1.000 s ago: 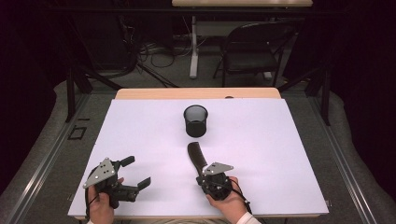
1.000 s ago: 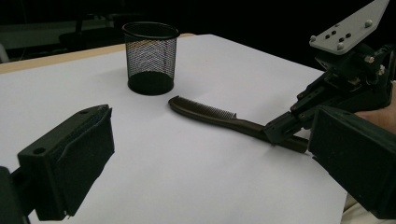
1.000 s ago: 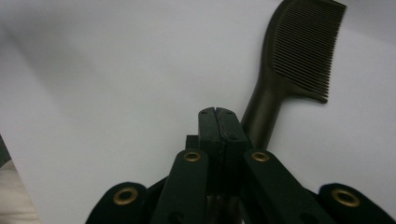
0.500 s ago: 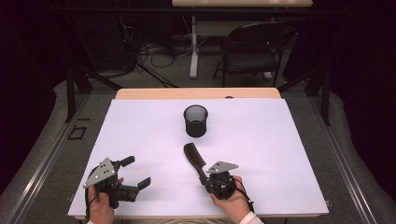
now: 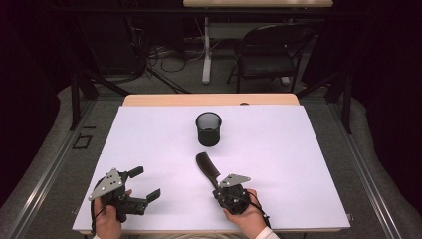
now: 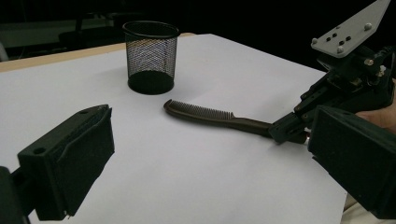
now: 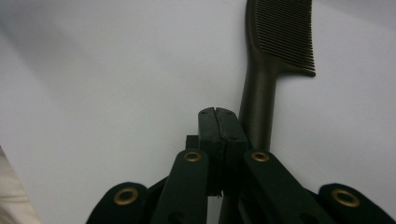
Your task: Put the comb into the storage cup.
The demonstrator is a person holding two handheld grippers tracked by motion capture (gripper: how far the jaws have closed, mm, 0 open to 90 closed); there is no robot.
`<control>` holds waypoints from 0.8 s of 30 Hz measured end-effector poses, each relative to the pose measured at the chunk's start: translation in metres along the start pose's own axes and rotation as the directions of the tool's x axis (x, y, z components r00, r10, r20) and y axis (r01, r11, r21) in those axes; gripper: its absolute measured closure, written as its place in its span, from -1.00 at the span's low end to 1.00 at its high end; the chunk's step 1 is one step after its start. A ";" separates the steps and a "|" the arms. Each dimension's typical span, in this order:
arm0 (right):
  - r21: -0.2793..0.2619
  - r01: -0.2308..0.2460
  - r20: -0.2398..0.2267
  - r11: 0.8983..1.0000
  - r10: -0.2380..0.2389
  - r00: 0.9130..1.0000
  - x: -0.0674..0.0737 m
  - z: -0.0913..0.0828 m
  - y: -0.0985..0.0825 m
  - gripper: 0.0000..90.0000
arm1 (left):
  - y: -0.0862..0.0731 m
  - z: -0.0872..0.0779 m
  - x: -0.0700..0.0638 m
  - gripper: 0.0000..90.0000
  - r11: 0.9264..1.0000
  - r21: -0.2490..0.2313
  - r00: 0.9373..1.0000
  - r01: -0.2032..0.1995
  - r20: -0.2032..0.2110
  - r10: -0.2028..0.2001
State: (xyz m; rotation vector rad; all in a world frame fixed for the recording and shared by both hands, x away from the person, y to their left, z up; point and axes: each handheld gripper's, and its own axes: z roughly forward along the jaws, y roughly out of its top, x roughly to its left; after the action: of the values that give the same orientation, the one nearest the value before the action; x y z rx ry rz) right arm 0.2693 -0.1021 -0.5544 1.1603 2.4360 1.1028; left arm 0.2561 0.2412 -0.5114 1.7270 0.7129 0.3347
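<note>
A dark comb (image 5: 206, 167) lies on the white sheet (image 5: 278, 149), its toothed end toward a black mesh cup (image 5: 208, 128). My right gripper (image 5: 217, 183) sits at the comb's handle end with its jaws shut on each other. In the right gripper view the pads (image 7: 208, 122) meet with nothing between them, and the comb (image 7: 261, 93) handle runs along their right side and under the right arm. My left gripper (image 5: 145, 183) rests at the near left, open and with nothing between its jaws. In the left gripper view the comb (image 6: 205, 115), the cup (image 6: 151, 58) and the right gripper (image 6: 282, 134) lie ahead.
The white sheet covers a wooden table whose far edge (image 5: 209, 99) shows behind the cup. A folding chair (image 5: 271, 55) and cables stand on the floor beyond. Bare sheet spreads to the right of the cup and comb.
The comb's toothed end has swung a little to the left. Both hands stay about where they were, and the left gripper stays open.
</note>
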 end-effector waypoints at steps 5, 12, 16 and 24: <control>0.002 -0.023 0.006 1.000 0.023 1.000 -0.007 -0.003 -0.001 1.00 | 0.000 0.000 0.000 -0.99 1.000 -0.002 1.000 -0.001 -0.002 0.001; 0.002 -0.060 0.012 0.998 0.060 0.998 -0.020 -0.009 -0.002 1.00 | 0.000 0.000 0.001 -0.99 1.000 0.002 1.000 0.002 -0.006 -0.002; 0.002 -0.080 0.019 0.997 0.080 0.997 -0.027 -0.011 -0.003 1.00 | 0.000 0.000 0.001 -0.99 1.000 0.001 1.000 0.006 -0.006 -0.006; 0.003 -0.107 0.028 0.994 0.107 0.994 -0.036 -0.014 -0.004 1.00 | 0.000 0.000 0.001 -0.99 1.000 0.001 1.000 0.008 -0.004 -0.008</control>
State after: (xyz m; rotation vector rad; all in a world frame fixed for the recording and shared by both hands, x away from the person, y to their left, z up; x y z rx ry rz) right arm 0.2840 -0.1379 -0.5518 1.3123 2.3809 1.1034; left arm 0.2573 0.2418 -0.5121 1.7244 0.7224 0.3320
